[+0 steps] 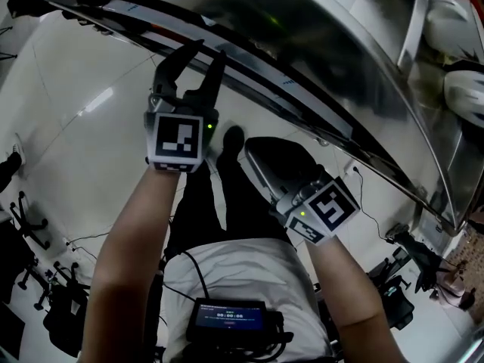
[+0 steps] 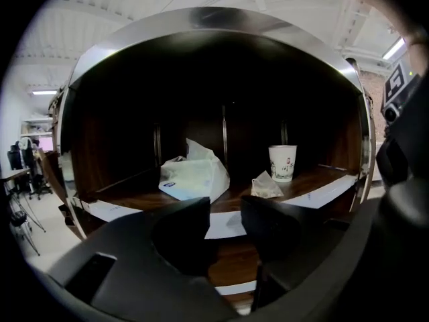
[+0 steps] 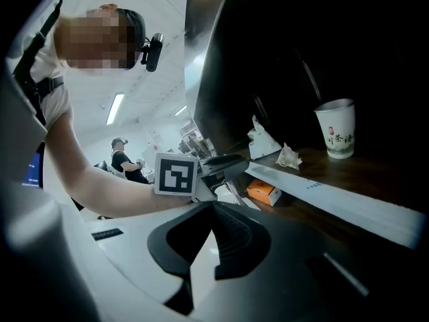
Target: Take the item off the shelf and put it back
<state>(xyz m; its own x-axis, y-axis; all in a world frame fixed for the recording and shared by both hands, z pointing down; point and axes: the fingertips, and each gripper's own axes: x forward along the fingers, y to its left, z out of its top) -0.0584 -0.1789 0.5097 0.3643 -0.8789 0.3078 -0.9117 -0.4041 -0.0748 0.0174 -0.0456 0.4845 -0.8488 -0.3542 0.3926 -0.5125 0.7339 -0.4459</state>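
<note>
My left hand-held gripper (image 2: 224, 213), jaws spread and empty, points into the shelf (image 2: 315, 178), with the white bag (image 2: 194, 176) ahead, just upper left of its gap.

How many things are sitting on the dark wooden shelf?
3: a white plastic bag at the left, a small crumpled wrapper in the middle, a paper cup at the right. An orange box lies lower down; the dark corners may hide more.
</note>
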